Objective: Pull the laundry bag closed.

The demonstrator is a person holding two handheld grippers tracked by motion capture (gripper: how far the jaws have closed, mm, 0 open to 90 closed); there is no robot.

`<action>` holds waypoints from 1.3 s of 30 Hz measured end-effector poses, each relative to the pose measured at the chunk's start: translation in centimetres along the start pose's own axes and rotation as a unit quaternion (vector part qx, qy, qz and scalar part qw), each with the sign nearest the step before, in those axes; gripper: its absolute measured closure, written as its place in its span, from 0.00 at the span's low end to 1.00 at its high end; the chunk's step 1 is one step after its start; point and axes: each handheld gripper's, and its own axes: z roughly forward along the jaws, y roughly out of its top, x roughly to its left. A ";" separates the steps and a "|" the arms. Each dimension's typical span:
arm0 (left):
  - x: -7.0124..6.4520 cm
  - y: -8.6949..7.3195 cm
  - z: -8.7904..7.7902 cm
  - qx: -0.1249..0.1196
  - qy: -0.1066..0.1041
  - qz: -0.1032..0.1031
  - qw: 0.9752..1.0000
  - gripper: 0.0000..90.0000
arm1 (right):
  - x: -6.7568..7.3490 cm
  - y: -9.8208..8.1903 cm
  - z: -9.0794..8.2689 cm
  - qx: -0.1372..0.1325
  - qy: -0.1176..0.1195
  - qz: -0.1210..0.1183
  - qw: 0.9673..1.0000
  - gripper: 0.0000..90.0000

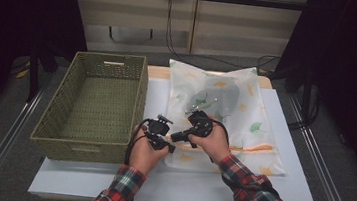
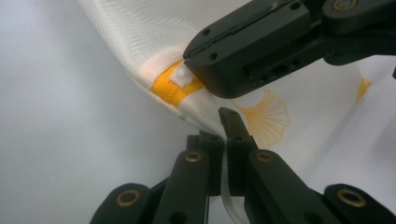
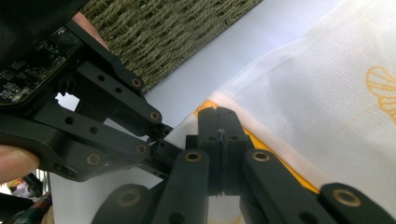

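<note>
Item: white mesh laundry bag (image 1: 225, 110) printed with yellow and green ginkgo leaves, closed by an orange zipper (image 1: 257, 148) along its near edge. It lies flat on the white table top (image 1: 287, 192), just right of the olive-green woven rectangular basket (image 1: 90, 106); a dark grey garment (image 1: 219, 97) shows through the fabric.

Left gripper (image 1: 161, 138): jaws fully closed, pinching a fold of the bag's white fabric (image 2: 224, 191) at the near left corner, just beside the zipper's end.

Right gripper (image 1: 183, 135): jaws fully closed at the orange zipper tape (image 2: 175, 88), where a small white pull tab (image 2: 180, 77) sits against its jaw tip. Whether the tab itself is gripped cannot be told; the right gripper view shows the pads pressed together over the orange band (image 3: 208, 106).

Risks, as judged:
- The small, smooth tab may slip free if the right gripper draws along the zipper while holding only tape or cloth.
- The thin mesh may bunch or snag in the slider if the left gripper's hold gives slack.
- The two grippers nearly touch; a sideways pull may knock them together and loosen either pinch.
- The light bag may slide across the smooth table toward the basket instead of opening.
</note>
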 end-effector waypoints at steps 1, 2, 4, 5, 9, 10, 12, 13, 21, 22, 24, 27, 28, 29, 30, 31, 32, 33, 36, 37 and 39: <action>0.0 0.0 0.0 0.000 0.000 0.001 1.000 0.99 | 0.0 0.0 0.0 0.006 0.002 0.006 1.000 1.00; 0.0 0.0 0.1 0.001 0.000 0.002 1.000 0.99 | 0.0 -0.1 0.0 0.009 -0.004 0.012 1.000 1.00; 0.0 0.0 0.1 -0.001 0.000 0.001 1.000 0.99 | -0.1 -0.2 0.0 0.008 0.001 0.015 1.000 1.00; 0.0 0.0 0.1 -0.001 0.000 0.002 1.000 0.99 | -0.1 -0.3 -0.1 0.006 -0.003 0.023 1.000 1.00; 0.0 0.0 0.2 -0.004 -0.001 -0.010 1.000 0.97 | -0.5 -0.5 -0.5 -0.002 0.005 0.042 0.999 1.00; 0.1 0.0 0.3 -0.006 -0.002 -0.010 1.000 0.93 | -0.6 -0.6 -0.6 -0.002 0.006 0.047 0.999 1.00; 0.2 0.0 0.3 -0.008 -0.002 -0.014 1.000 0.91 | -0.6 -0.7 -0.7 -0.001 0.010 0.051 0.999 1.00; 0.3 0.0 0.3 -0.010 -0.001 -0.014 1.000 0.90 | -0.6 -0.8 -0.8 0.000 0.012 0.058 0.998 1.00; 0.6 0.4 0.2 -0.026 -0.006 -0.020 0.999 0.93 | -0.6 -1.1 -1.2 -0.003 0.012 0.063 0.998 1.00; 0.6 0.4 0.1 -0.022 -0.002 -0.020 1.000 0.97 | -0.6 -1.1 -1.2 0.000 0.014 0.064 0.998 1.00; 0.7 0.4 0.0 -0.023 -0.005 -0.024 0.999 0.98 | -0.6 -1.2 -1.3 -0.004 0.010 0.066 0.998 1.00; 0.4 0.4 -0.1 -0.026 -0.008 -0.026 0.999 0.99 | -0.5 -1.2 -1.3 -0.008 0.005 0.072 0.997 1.00; 0.3 0.5 -0.3 -0.029 -0.007 -0.025 0.999 0.99 | -0.5 -1.2 -1.4 -0.004 -0.003 0.074 0.997 1.00; 0.2 0.5 -0.3 -0.031 -0.005 -0.027 0.999 0.99 | -0.5 -1.2 -1.4 -0.006 -0.009 0.073 0.997 1.00; 0.2 0.5 -0.5 -0.032 -0.005 -0.026 0.999 0.99 | -0.5 -1.3 -1.4 -0.006 -0.012 0.075 0.997 1.00; 0.1 0.6 -0.6 -0.031 -0.003 -0.025 0.999 0.99 | -0.5 -1.4 -1.3 -0.007 -0.016 0.072 0.997 1.00; 0.2 0.6 -0.7 -0.031 -0.003 -0.026 0.999 0.99 | -0.5 -1.5 -1.3 -0.005 -0.017 0.074 0.997 1.00; 0.3 0.5 -0.7 -0.031 -0.005 -0.027 0.999 0.99 | -0.6 -1.5 -1.2 -0.008 -0.015 0.074 0.997 1.00; 0.3 0.5 -0.6 -0.030 -0.005 -0.031 0.999 0.99 | -0.6 -1.6 -1.2 -0.009 -0.017 0.069 0.997 1.00; 0.3 0.5 -0.7 -0.031 -0.004 -0.033 0.999 0.99 | -0.5 -1.6 -1.3 -0.007 -0.019 0.071 0.997 1.00; 0.2 0.5 -0.8 -0.033 -0.007 -0.034 0.999 0.99 | -0.5 -1.7 -1.3 -0.012 -0.020 0.068 0.997 1.00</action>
